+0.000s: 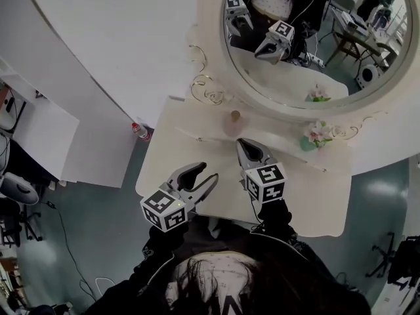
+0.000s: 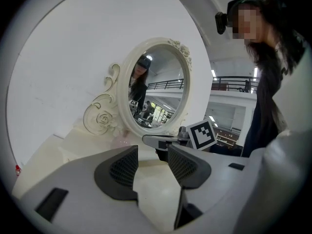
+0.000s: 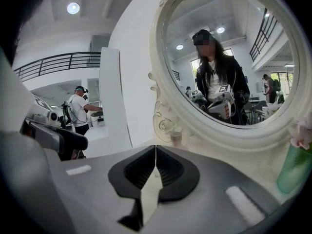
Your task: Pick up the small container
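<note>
The small container (image 1: 234, 117), a pale beige jar, stands on the white vanity table (image 1: 308, 202) at the foot of the oval mirror (image 1: 315, 44). In the right gripper view the small container (image 3: 176, 138) sits just beyond the jaw tips, slightly right. My right gripper (image 1: 245, 144) (image 3: 155, 150) hovers over the tabletop short of the jar, jaws shut and empty. My left gripper (image 1: 203, 174) (image 2: 152, 153) is open with nothing between its pads, above the table's front left part. From there the right gripper (image 2: 157, 140) shows ahead.
A green vase with pink flowers (image 1: 314, 136) (image 3: 292, 165) stands at the mirror's right foot. A red-capped bottle (image 1: 140, 130) lies on the floor left of the table. White wall panels rise at the left. The mirror's scrolled frame (image 2: 100, 116) stands close behind the jar.
</note>
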Motion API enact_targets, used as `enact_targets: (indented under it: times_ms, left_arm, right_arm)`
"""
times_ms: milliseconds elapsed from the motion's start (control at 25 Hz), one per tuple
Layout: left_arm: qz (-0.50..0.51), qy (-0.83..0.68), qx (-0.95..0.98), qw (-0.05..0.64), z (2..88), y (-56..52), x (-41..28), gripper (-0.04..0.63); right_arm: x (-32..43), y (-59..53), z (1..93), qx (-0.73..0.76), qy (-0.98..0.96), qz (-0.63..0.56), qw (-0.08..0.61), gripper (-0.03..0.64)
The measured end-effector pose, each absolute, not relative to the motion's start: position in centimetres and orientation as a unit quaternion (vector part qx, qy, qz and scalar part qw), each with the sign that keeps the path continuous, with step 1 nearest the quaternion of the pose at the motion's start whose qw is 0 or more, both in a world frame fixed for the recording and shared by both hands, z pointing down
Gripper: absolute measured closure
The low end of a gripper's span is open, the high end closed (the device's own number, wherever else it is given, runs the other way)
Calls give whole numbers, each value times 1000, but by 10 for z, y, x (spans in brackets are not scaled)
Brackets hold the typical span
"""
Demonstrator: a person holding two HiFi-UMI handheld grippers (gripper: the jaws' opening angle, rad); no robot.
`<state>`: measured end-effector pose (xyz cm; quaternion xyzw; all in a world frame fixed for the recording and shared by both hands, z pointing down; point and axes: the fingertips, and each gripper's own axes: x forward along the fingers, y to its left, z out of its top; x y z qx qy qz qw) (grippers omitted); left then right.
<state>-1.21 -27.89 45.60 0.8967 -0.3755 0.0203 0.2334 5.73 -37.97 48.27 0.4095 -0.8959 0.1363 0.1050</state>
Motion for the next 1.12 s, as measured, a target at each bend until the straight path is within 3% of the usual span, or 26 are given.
enact_targets:
  times_ms: [400, 800, 1120]
  left_arm:
    - [39, -340, 910, 234, 457, -293, -34, 403]
    - [44, -320, 916, 239, 460, -303, -53, 403]
    - [42, -309, 919, 242, 461, -312, -64, 403]
  right_arm:
    - [48, -417, 496, 455, -870, 148, 117, 557]
    - [49, -446, 519, 496, -842, 149, 150, 469]
    - [48, -469, 523, 520, -828, 134, 161, 449]
